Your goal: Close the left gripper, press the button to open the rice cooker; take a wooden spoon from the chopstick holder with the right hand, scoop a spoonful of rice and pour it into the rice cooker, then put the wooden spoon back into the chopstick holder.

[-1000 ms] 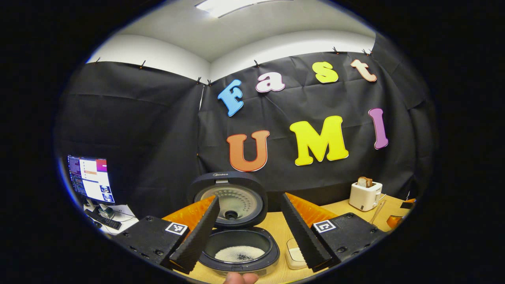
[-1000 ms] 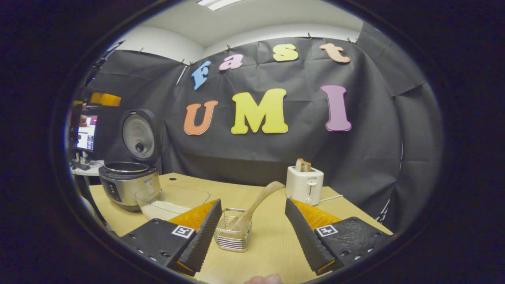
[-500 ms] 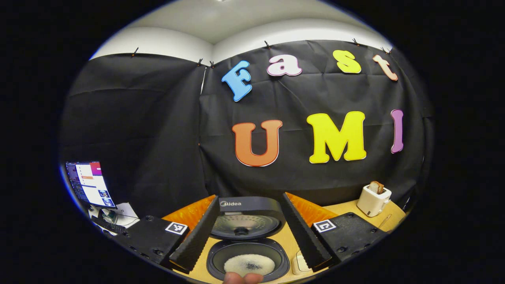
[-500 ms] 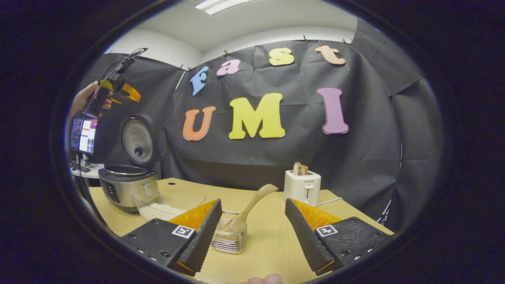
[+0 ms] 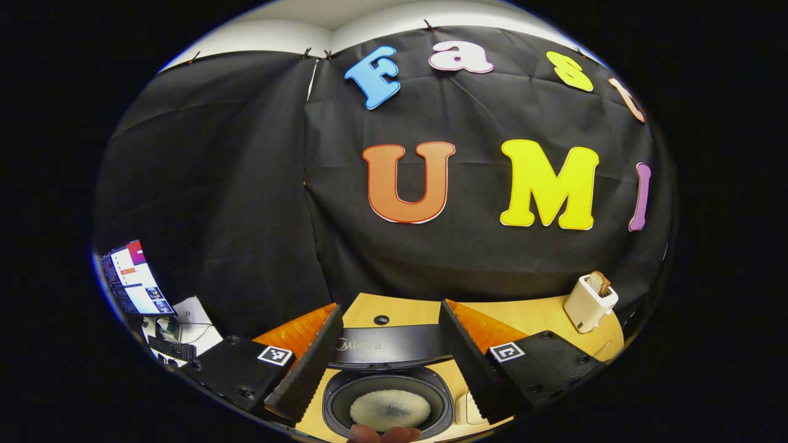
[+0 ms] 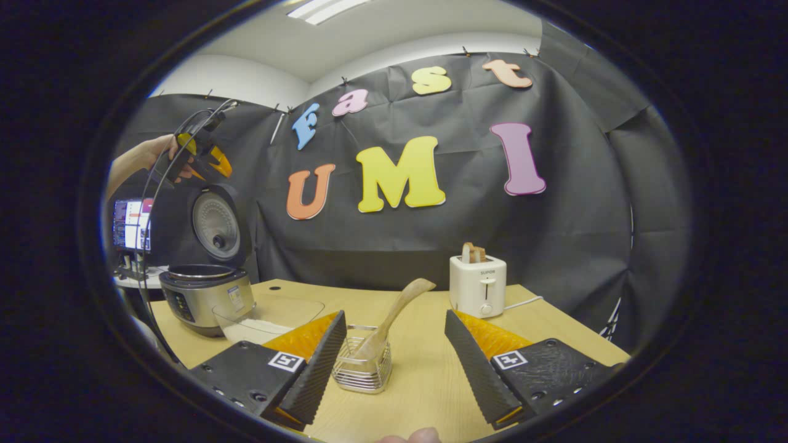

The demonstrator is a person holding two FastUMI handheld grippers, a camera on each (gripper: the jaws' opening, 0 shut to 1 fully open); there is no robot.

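- Two grippers, both spread: left gripper (image 5: 389, 363) raised above the open rice cooker (image 5: 389, 403) (rice inside).
- Right gripper (image 6: 394, 363) is level, facing the wooden spoon (image 6: 394, 317) leaning in the chopstick holder (image 6: 363, 372).
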